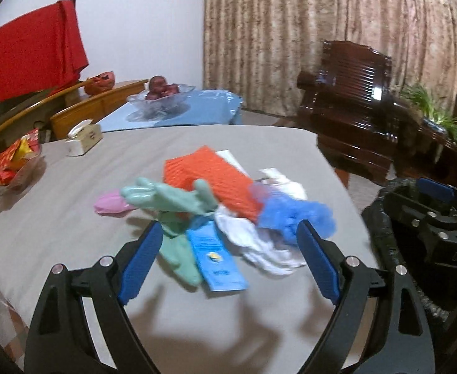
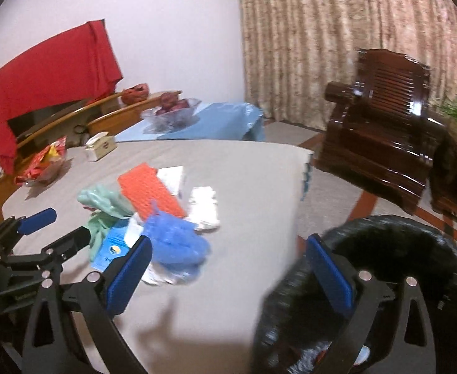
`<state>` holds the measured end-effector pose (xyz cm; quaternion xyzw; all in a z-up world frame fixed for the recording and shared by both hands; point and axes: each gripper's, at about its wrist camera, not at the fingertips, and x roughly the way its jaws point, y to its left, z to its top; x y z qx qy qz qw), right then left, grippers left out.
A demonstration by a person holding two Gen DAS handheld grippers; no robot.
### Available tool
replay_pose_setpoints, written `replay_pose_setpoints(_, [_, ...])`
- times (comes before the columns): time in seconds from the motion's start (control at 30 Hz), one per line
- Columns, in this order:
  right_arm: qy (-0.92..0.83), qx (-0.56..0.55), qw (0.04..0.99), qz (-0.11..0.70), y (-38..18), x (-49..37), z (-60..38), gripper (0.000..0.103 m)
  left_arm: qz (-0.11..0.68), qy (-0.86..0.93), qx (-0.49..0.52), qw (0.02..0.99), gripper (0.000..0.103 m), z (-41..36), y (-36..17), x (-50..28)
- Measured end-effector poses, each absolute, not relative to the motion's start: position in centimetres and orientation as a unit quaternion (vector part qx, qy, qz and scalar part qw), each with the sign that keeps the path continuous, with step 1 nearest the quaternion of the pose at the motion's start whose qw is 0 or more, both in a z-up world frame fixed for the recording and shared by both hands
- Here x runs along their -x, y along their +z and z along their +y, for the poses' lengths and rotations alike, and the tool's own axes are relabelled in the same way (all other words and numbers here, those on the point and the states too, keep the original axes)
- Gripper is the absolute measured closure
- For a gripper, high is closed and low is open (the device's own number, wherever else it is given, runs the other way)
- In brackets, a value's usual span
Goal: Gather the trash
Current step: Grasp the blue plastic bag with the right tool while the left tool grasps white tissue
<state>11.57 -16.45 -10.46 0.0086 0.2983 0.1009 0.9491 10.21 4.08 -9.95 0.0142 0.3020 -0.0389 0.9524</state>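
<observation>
Both claws gape wide and hold nothing: the left claw (image 1: pixel 230 261) hangs over the trash pile (image 1: pixel 216 205) on the grey worktop (image 1: pixel 72 233). The right claw (image 2: pixel 228 272) straddles the worktop edge beside the black bin bag (image 2: pixel 415 249).

blurred: blue bag (image 2: pixel 175 246) | cut off: black bin (image 2: pixel 415 249) | hidden: bin contents

On the grey table (image 1: pixel 57 218), a mint-green glove (image 1: pixel 169 199), an orange textured pad (image 1: pixel 209 177), a blue crumpled bag (image 1: pixel 294 215) and a light-blue leaflet (image 1: pixel 217 258) are seen.
</observation>
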Motion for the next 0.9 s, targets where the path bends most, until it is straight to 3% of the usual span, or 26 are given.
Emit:
replay_pose_setpoints(0.37, [0.139, 0.015, 0.929, 0.344, -14.9, -16.6, -11.4, 0.007, 0.317, -0.004, -0.002, 0.948, 0.018, 7.2, -12.6, -10.9])
replay_pose_setpoints(0.47, [0.148, 0.015, 0.919, 0.365, -16.2, -17.7, -10.7, 0.017, 0.319, -0.002, 0.0, 0.948, 0.018, 7.7, -12.9, -11.2])
replay_pose_setpoints(0.63, [0.17, 0.008, 0.906, 0.387, -17.2, -17.9, -10.6, 0.049, 0.323, -0.002, 0.001, 0.947, 0.018, 7.8, -13.5, -11.7])
replay_pose_setpoints(0.73, [0.185, 0.0, 0.906, 0.381, -16.7, -17.3, -11.3, 0.054, 0.324, -0.006, 0.002, 0.946, 0.018, 7.5, -13.6, -11.9])
replay_pose_setpoints(0.9, [0.171, -0.012, 0.918, 0.358, -15.0, -16.2, -13.0, 0.054, 0.323, -0.023, -0.002, 0.946, 0.02, 5.9, -13.5, -12.1])
